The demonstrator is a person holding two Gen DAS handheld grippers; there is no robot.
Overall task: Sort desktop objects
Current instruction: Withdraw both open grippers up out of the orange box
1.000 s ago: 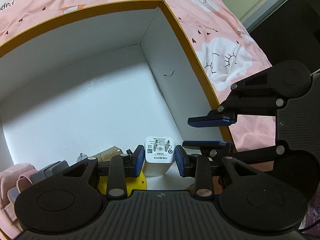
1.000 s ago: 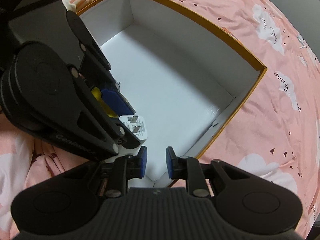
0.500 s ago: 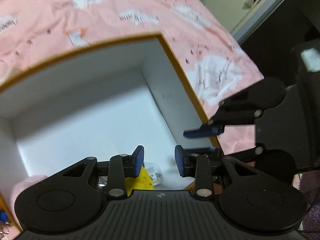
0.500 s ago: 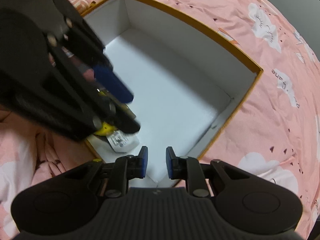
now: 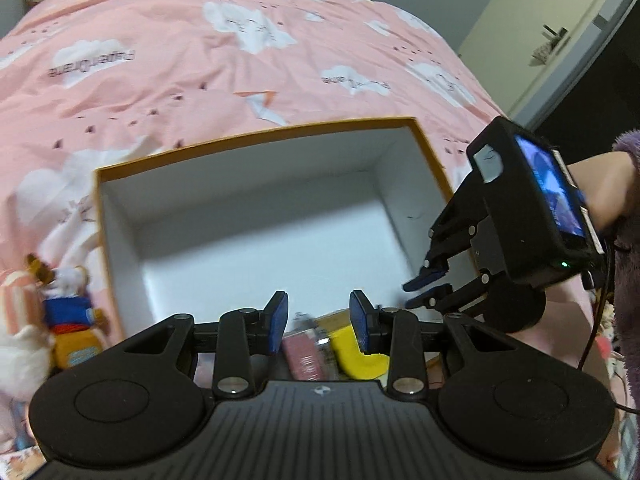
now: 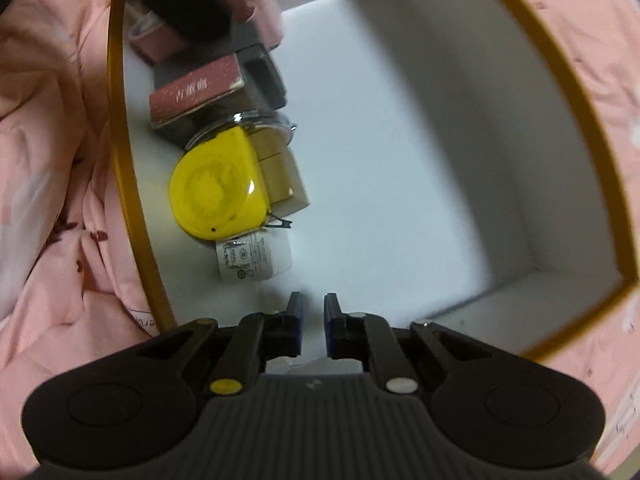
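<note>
A white box with an orange rim point(image 5: 256, 136) point(image 6: 132, 216) lies on the pink bed cover. Along its near wall lie a white charger point(image 6: 254, 260), a yellow round case point(image 6: 216, 194) point(image 5: 360, 354), a beige block point(image 6: 282, 184) and a pink-red carton point(image 6: 196, 94) point(image 5: 306, 356). My left gripper point(image 5: 318, 322) is open and empty, raised above the box's near edge. My right gripper point(image 6: 312, 316) is open a narrow gap and empty, over the box floor just below the charger; it also shows in the left wrist view point(image 5: 430, 286).
Plush toys point(image 5: 60, 312) lie left of the box on the pink cloud-print cover point(image 5: 240, 60). A grey box point(image 6: 260, 76) and pink items sit in the box's far corner. A door and dark furniture stand at the far right.
My left gripper has let go of the white charger in the box and pulled up and back. My right gripper has moved over the box interior, towards the charger.
</note>
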